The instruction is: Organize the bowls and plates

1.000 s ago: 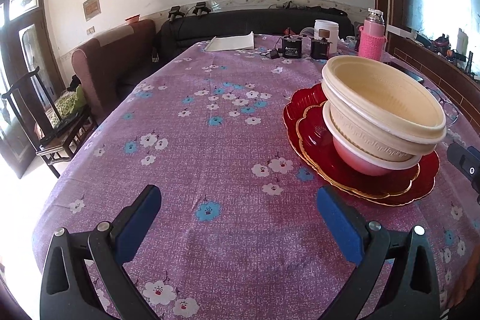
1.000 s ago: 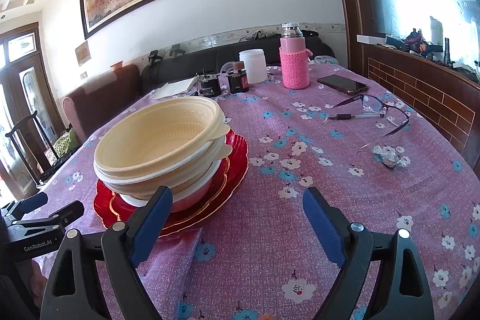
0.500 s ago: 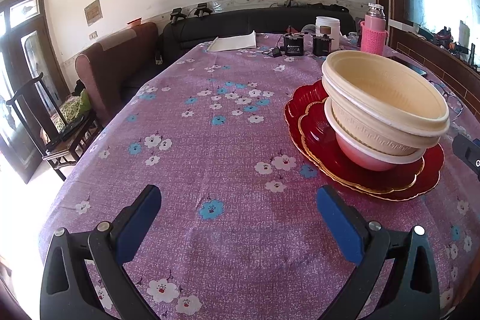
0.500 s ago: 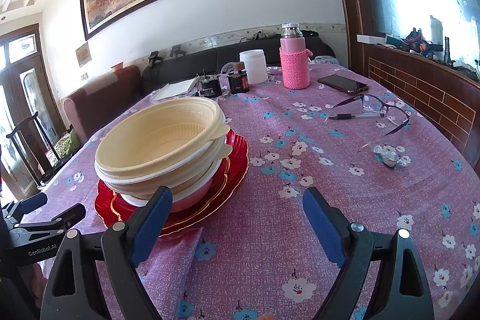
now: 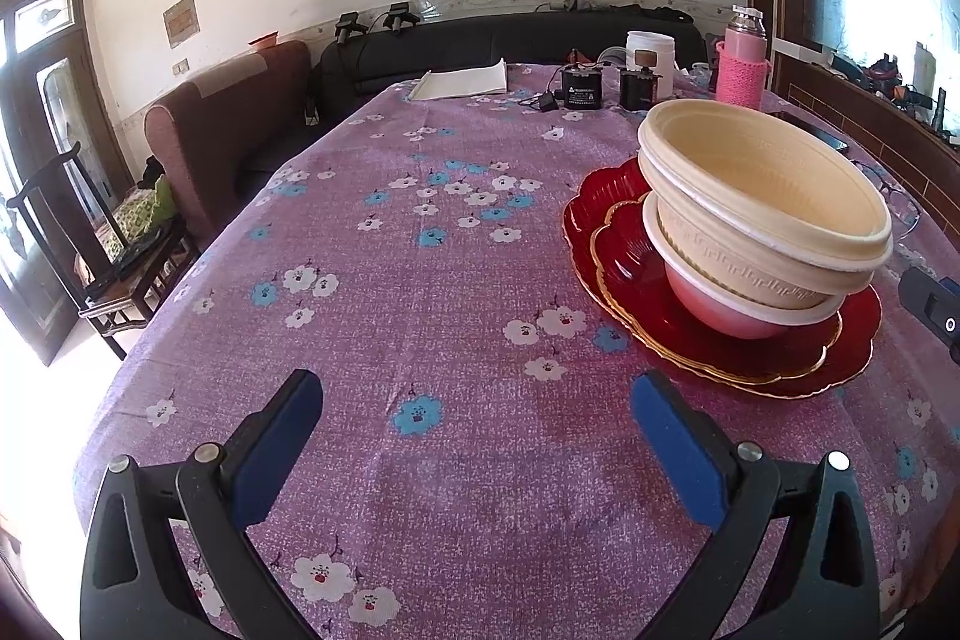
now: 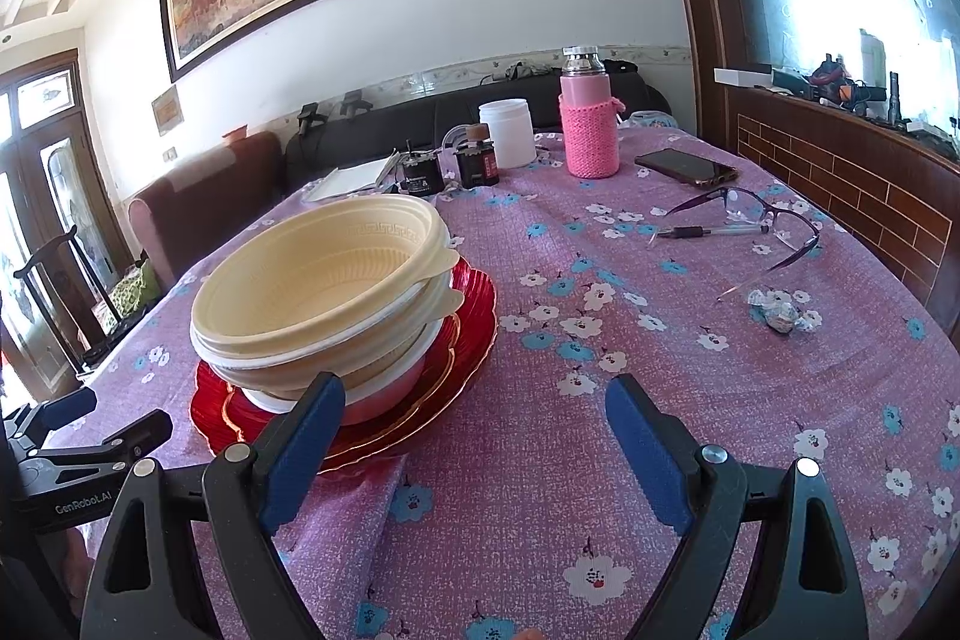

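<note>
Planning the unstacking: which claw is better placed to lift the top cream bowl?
Probably right: the right claw is open beside the top cream bowl. The left claw is open over bare tablecloth.

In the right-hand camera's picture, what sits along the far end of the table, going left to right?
White paper pad → two small black boxes → white jar → pink knit-sleeved flask → dark phone.

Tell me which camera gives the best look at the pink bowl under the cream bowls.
The left wrist view: the pink bowl shows its rounded side clearly below the cream bowls. In the right wrist view, the right tool finger partly blocks it, leaving a sliver.
</note>
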Available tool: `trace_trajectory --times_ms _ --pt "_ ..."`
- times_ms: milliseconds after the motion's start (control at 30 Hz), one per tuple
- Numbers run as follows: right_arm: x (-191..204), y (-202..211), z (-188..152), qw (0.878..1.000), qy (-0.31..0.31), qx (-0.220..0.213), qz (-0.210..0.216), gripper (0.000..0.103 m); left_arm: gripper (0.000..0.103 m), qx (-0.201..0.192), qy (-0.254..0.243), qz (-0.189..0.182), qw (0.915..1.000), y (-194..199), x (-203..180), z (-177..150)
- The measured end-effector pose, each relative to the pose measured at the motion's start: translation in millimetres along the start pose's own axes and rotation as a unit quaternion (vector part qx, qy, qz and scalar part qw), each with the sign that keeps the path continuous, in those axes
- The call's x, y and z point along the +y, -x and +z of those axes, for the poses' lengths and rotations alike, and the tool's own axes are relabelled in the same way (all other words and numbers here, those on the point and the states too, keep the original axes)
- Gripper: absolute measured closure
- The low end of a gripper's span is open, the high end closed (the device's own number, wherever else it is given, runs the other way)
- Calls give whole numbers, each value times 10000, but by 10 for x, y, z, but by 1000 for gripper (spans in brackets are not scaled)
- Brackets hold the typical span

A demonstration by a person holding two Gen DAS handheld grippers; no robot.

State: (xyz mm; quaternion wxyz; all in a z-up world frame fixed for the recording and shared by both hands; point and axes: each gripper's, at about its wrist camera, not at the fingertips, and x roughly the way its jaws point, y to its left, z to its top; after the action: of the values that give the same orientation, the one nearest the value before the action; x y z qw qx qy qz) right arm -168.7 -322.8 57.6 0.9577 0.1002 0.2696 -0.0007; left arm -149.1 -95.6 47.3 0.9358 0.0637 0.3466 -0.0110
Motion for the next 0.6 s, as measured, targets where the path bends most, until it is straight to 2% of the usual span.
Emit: trace_trajectory --times_ms 600 --pt "-9 -7 4 10000 -22 5 -6 11 0 33 -9 -64 10000 11 16 -10"
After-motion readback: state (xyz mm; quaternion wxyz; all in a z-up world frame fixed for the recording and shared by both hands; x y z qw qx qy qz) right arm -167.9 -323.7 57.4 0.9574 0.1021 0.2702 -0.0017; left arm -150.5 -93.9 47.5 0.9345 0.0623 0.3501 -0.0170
